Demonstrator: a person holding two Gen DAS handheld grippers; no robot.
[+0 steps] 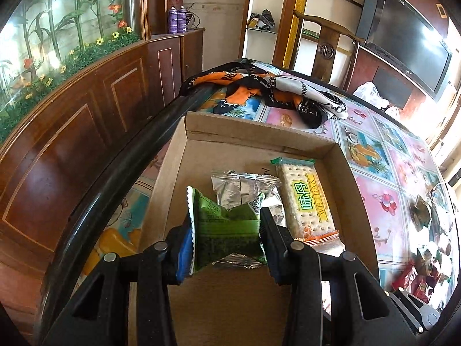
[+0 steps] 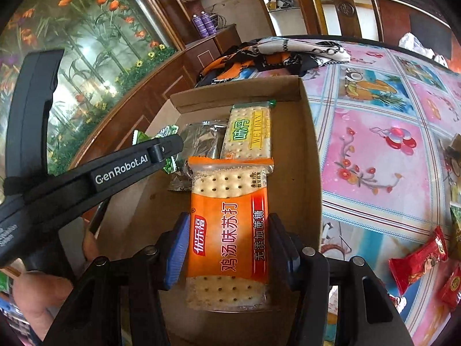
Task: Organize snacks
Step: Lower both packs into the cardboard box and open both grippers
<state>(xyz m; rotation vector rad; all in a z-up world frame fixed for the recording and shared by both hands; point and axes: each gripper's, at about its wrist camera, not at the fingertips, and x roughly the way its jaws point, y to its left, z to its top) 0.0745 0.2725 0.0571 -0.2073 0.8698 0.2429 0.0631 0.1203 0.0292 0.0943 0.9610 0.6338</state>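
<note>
Both pictures are bright with daylight. The light comes from the right, where the far edge of the surface (image 1: 432, 207) is washed out white. The TV (image 1: 409, 46) shows white glare spots. The glass panel (image 1: 57, 28) on the left shines pale. Straight lines bend near the edges, and the corners are black. The middle is sharp; the print on the cracker pack (image 2: 230, 230) reads clearly.

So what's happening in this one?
A person is packing snacks into a cardboard box with two handheld grippers. The left gripper grips a green packet over the box; the right gripper grips an orange cracker pack. A silver packet and green-ended cracker pack lie inside already. Red snacks wait on the table.
</note>
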